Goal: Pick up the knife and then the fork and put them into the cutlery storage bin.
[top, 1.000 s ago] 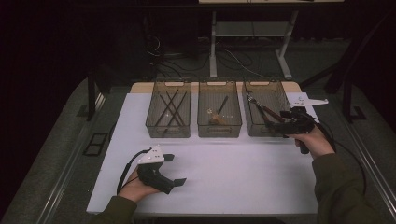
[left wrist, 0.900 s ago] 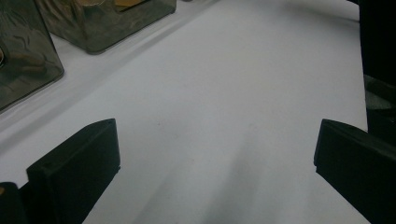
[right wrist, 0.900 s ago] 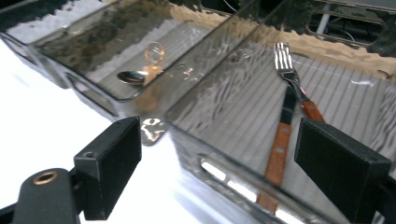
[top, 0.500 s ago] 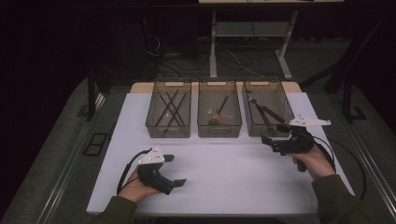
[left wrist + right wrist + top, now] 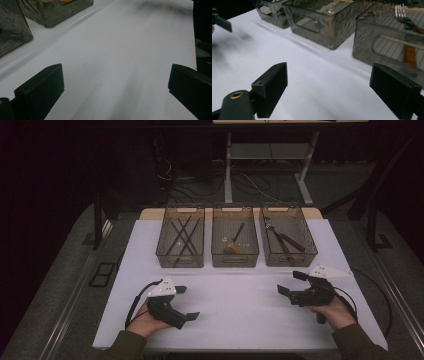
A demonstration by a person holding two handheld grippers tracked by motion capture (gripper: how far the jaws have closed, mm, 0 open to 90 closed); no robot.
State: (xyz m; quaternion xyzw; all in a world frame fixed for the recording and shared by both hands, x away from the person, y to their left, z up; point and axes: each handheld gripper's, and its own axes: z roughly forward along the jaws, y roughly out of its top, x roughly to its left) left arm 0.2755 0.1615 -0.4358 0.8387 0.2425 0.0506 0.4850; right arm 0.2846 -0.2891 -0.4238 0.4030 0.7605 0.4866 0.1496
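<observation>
Three smoky clear bins stand in a row at the back of the white table (image 5: 240,305). The left bin (image 5: 181,242) holds dark sticks, the middle bin (image 5: 235,242) a dark utensil and a wooden piece, the right bin (image 5: 287,240) a fork with a wooden handle (image 5: 409,53). My left gripper (image 5: 186,302) rests low at the front left, open, with bare table between its jaws (image 5: 115,80). My right gripper (image 5: 291,283) is at the front right, open and holding nothing, its jaws pointing left toward the bins (image 5: 327,92).
The table's front edge runs just under both hands. A wide bare strip of white surface lies between the grippers and the bins. Cables and a desk frame (image 5: 270,155) stand on the dark floor behind the table.
My right gripper has drawn back from the right bin toward the front of the table and sunk lower, jaws still wide. The left gripper has stayed put.
</observation>
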